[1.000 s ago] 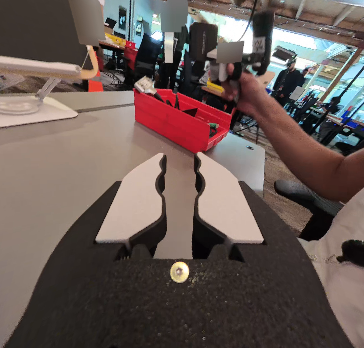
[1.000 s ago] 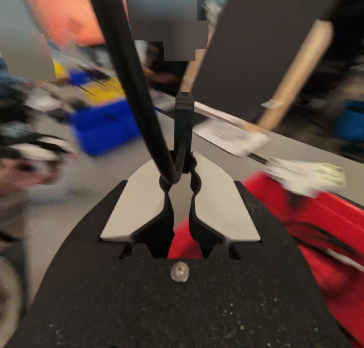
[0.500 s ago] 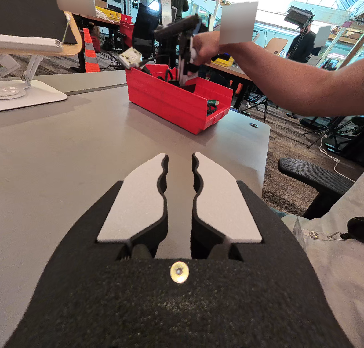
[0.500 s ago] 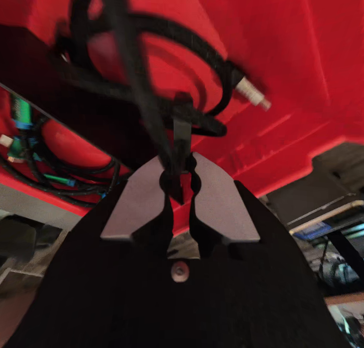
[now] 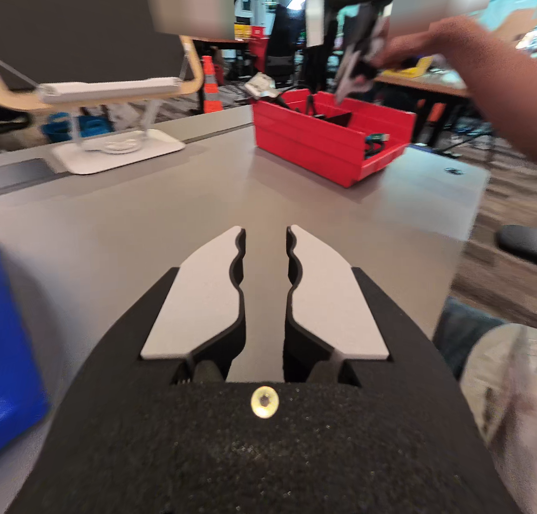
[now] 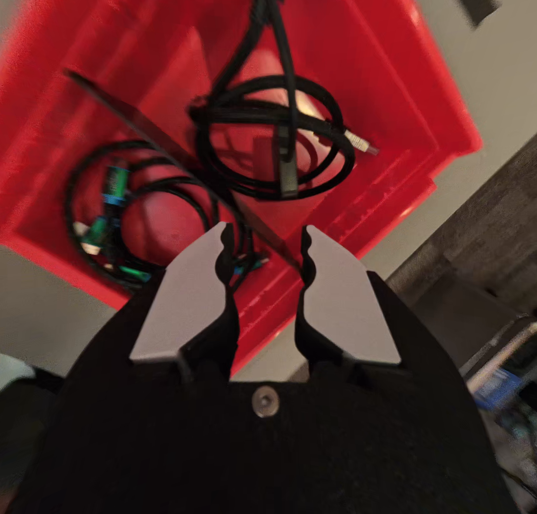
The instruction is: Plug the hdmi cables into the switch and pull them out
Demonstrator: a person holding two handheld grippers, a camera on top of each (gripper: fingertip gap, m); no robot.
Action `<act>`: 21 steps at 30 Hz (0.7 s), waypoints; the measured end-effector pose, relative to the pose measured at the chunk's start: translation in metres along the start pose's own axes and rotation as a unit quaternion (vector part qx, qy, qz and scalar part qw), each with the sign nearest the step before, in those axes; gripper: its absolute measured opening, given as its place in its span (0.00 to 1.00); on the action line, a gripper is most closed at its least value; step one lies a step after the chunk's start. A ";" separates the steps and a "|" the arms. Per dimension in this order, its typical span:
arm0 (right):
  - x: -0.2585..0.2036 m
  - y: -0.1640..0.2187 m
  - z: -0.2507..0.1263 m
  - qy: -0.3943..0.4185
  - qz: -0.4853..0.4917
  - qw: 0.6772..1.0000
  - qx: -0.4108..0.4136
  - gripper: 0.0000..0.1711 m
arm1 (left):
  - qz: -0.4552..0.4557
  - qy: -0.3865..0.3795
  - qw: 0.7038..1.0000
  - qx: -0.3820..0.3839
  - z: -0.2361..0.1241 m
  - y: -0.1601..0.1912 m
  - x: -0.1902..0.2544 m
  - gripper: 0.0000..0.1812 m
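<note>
My right gripper [image 6: 264, 232] is open and empty, pointing down over a red bin [image 6: 392, 93]. A black HDMI cable lies coiled in the bin, its black plug [image 6: 288, 177] free of my fingers. A second plug with a silver tip [image 6: 360, 144] sticks out of the coil. Black cables with green and blue plugs [image 6: 116, 180] lie beyond a black divider [image 6: 162, 133]. My left gripper [image 5: 266, 232] is open and empty, low over the grey table [image 5: 145, 224]. From there the right gripper [image 5: 353, 72] shows above the bin [image 5: 308, 142]. A small silver box [image 5: 259, 85] sits at the bin's far left corner.
A white laptop stand [image 5: 116, 148] stands at the back left of the table. A blurred blue object [image 5: 17, 354] is at the left edge. The table's right edge drops to the floor, with a black chair [image 5: 517, 241] beside it.
My right gripper opened and let go of the black HDMI plug, which now lies in the red bin. It has drawn back above the bin. My left gripper swung slightly left.
</note>
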State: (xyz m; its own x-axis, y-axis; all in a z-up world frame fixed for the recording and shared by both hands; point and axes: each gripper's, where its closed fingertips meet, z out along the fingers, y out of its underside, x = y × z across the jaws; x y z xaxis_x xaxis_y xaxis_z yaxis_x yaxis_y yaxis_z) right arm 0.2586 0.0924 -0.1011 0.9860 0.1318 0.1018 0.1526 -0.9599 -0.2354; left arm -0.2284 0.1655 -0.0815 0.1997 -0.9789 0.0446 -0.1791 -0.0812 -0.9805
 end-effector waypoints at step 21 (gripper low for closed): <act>-0.138 0.067 -0.013 0.168 0.230 0.825 0.488 0.27 | -0.073 -0.329 0.941 -0.023 -0.106 0.039 -0.149 0.24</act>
State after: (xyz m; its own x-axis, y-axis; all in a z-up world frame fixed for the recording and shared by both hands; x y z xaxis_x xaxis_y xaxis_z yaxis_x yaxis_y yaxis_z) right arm 0.1318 0.0068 -0.1187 0.9053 -0.4247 0.0074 -0.0904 -0.2097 -0.9736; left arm -0.3670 0.2881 -0.1057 0.7765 -0.6292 0.0343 -0.1427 -0.2286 -0.9630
